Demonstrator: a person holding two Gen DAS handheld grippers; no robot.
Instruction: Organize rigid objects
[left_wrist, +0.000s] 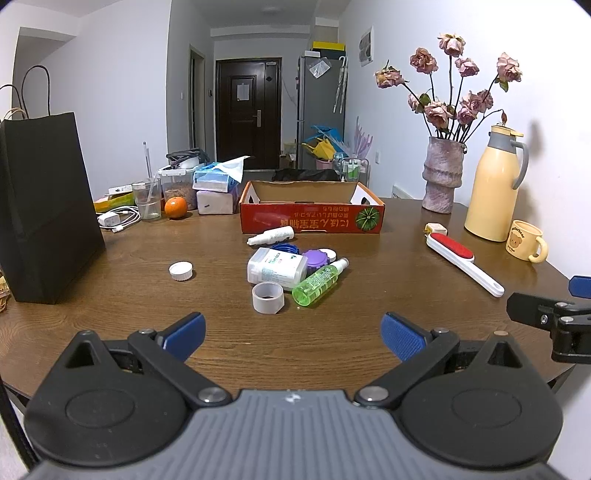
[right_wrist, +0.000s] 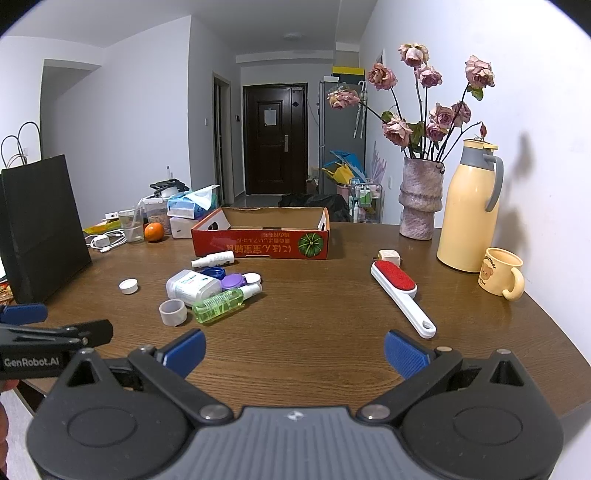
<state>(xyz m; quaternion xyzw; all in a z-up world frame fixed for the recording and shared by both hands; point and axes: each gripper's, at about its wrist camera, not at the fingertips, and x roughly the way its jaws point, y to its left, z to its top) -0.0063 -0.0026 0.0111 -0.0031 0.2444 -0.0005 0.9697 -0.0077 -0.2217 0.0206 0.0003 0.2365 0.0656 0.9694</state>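
A heap of small items lies mid-table: a green bottle (left_wrist: 318, 282) (right_wrist: 219, 305), a white box-shaped bottle (left_wrist: 277, 267) (right_wrist: 192, 287), a purple lid (left_wrist: 315, 257), a white spray bottle (left_wrist: 271, 235) (right_wrist: 213, 259) and a grey tape ring (left_wrist: 267, 297) (right_wrist: 172, 312). A white cap (left_wrist: 181, 270) (right_wrist: 128, 285) lies to the left. A red open cardboard box (left_wrist: 312, 218) (right_wrist: 260, 244) stands behind. My left gripper (left_wrist: 293, 338) is open and empty, near the table's front. My right gripper (right_wrist: 294, 352) is open and empty, right of the heap.
A red-and-white lint brush (left_wrist: 463, 262) (right_wrist: 400, 293) lies at the right. A yellow cup (left_wrist: 526, 240), yellow thermos (left_wrist: 495, 184) and flower vase (left_wrist: 441, 173) stand along the right wall. A black paper bag (left_wrist: 44, 206) stands left, with an orange (left_wrist: 176, 207), glass and tissues behind.
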